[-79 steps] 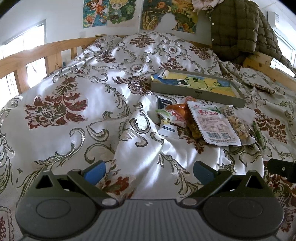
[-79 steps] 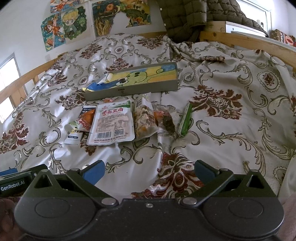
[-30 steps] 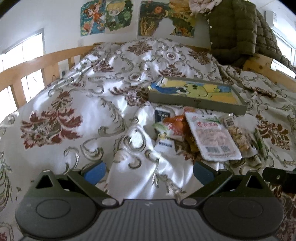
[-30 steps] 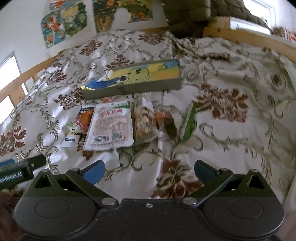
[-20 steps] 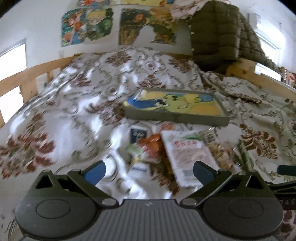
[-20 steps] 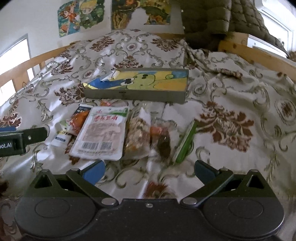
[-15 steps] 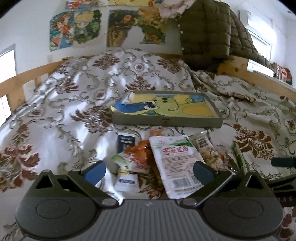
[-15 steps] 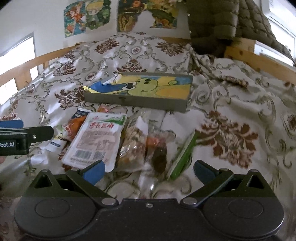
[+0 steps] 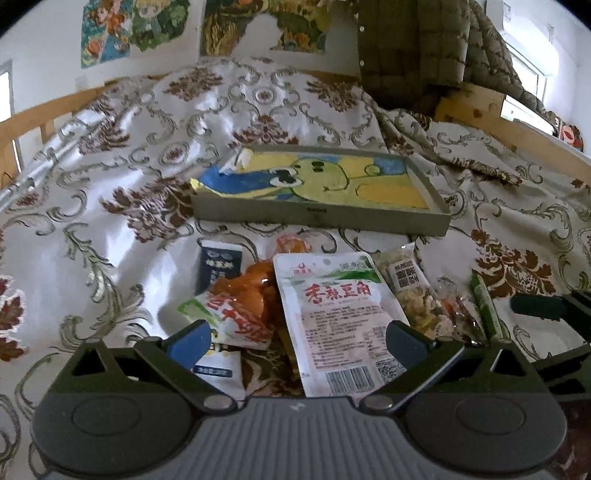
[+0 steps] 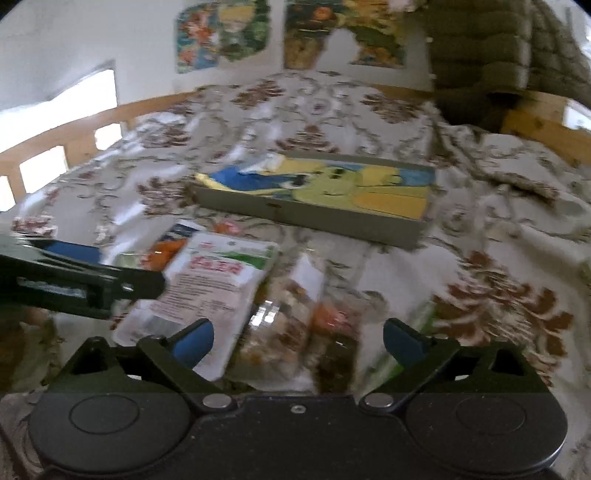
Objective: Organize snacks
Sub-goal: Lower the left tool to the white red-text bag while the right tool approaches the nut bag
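Note:
Several snack packets lie in a row on the patterned bedspread. A white pouch with red lettering (image 9: 338, 314) (image 10: 210, 291) is in the middle, an orange snack pack (image 9: 240, 302) and a dark blue sachet (image 9: 219, 264) to its left, a clear nut pack (image 9: 413, 291) (image 10: 284, 317) and a green stick pack (image 9: 485, 306) to its right. Behind them is a grey tray (image 9: 321, 216) (image 10: 332, 218) lined with a cartoon picture. My left gripper (image 9: 297, 338) is open just above the white pouch and orange pack. My right gripper (image 10: 297, 339) is open above the nut pack.
A wooden bed rail (image 9: 48, 110) runs along the left and another rail (image 9: 517, 125) along the right. An olive puffer jacket (image 9: 424, 48) hangs at the back right. Posters (image 9: 133, 26) are on the wall. The left gripper (image 10: 81, 280) shows in the right wrist view.
Both grippers have moved forward and down toward the snack packets, which now sit between their fingers. The right wrist view is motion-blurred. Jaws stayed open.

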Available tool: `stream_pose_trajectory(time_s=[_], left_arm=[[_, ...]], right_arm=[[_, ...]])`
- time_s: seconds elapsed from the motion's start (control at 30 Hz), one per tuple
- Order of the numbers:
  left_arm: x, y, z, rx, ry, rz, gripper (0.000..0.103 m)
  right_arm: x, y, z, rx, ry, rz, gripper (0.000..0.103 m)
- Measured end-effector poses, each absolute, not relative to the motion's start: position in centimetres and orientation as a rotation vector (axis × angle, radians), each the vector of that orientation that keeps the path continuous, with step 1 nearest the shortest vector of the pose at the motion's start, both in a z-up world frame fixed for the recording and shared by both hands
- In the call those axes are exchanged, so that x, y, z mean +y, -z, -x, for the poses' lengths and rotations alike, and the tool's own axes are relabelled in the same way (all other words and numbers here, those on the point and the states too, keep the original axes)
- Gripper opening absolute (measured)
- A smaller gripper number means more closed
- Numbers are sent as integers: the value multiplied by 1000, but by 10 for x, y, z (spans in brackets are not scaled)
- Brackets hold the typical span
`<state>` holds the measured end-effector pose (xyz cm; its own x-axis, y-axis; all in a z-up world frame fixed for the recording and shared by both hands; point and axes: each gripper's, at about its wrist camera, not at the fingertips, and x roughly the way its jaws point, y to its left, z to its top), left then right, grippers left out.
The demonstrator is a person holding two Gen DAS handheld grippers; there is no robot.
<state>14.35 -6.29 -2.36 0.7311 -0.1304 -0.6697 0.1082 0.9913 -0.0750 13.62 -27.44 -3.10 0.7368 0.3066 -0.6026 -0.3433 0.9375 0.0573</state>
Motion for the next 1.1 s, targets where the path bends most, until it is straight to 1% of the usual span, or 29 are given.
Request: stream_pose_trajectory(time_s=[0.13, 0.27, 0.43, 0.5, 0.6, 0.7, 1.1], left_arm=[[-59, 27, -150, 749, 120, 43, 103], [-53, 29, -155, 752, 100, 67, 103], [-51, 29, -157, 752, 99, 71, 103], [-51, 29, -156, 743, 102, 72, 103], [-52, 28, -153, 724, 119, 84, 103], [-53, 29, -154, 732, 150, 112, 103], [-59, 34, -168, 774, 202, 146, 101]], right_arm=[[-272, 35, -143, 664, -390, 50, 93], [-271, 39, -145, 684, -390, 31, 91], [-271, 42, -145, 693, -413, 4, 84], [-272, 41, -145, 696, -431, -15, 79], [-272, 41, -147, 703, -462, -47, 74], [-271, 43, -150, 719, -486, -68, 71], [-269, 55, -166, 759, -506, -68, 72]])
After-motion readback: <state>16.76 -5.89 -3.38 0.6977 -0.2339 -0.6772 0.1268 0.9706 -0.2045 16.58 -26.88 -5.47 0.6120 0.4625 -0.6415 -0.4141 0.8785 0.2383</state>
